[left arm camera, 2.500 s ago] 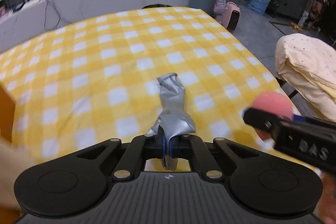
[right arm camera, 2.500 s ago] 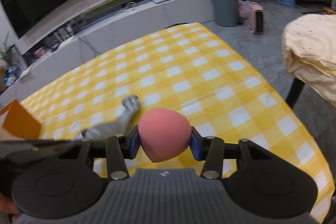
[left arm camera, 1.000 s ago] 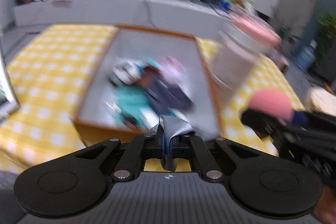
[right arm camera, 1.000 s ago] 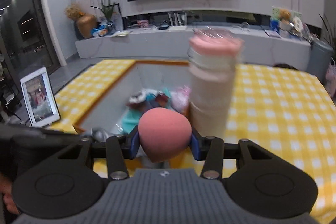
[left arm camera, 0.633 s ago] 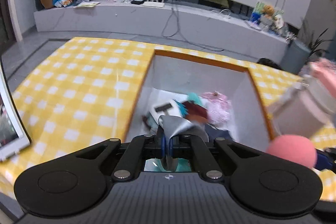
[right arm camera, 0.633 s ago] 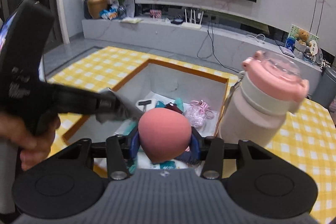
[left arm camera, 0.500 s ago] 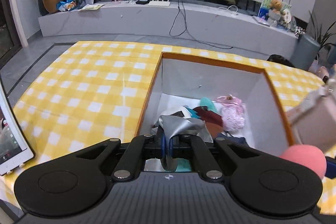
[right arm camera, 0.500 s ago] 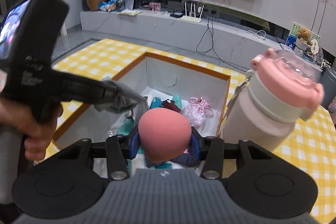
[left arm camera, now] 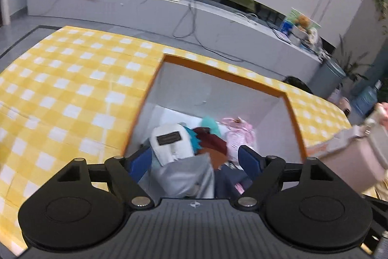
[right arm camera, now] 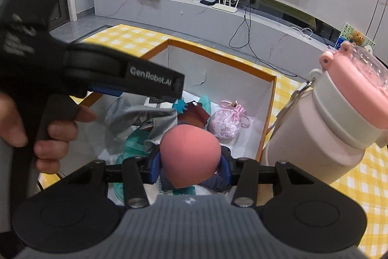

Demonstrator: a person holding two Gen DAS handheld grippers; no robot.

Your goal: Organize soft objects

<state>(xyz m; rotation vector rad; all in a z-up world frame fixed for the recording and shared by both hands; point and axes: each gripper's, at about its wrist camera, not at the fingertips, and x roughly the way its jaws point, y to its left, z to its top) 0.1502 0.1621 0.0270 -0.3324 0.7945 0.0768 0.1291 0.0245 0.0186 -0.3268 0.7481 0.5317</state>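
Observation:
My left gripper [left arm camera: 195, 162] hangs over an open orange-rimmed box [left arm camera: 223, 72]. Its jaws are opening, and a grey cloth [left arm camera: 184, 176] drops loose between them with neither pad touching it. In the right wrist view the same cloth [right arm camera: 143, 118] hangs crumpled just under the left gripper [right arm camera: 177, 89], above the box [right arm camera: 218, 55]. My right gripper [right arm camera: 190, 164] is shut on a pink foam ball [right arm camera: 190, 152] over the near part of the box. Inside lie a white labelled piece [left arm camera: 169, 142], teal and maroon fabric, and a pink pouch [right arm camera: 225, 125].
A tall pale bottle with a pink lid [right arm camera: 334, 128] stands right beside the box's right wall. A hand [right arm camera: 14, 123] holds the left gripper's handle. The yellow checked tablecloth [left arm camera: 72, 89] spreads out left of the box. A grey TV bench [right arm camera: 194, 13] runs behind.
The left jaws have swung wide apart and let go of the grey cloth, which now sags into the box. The right gripper keeps the pink ball and has edged closer over the box.

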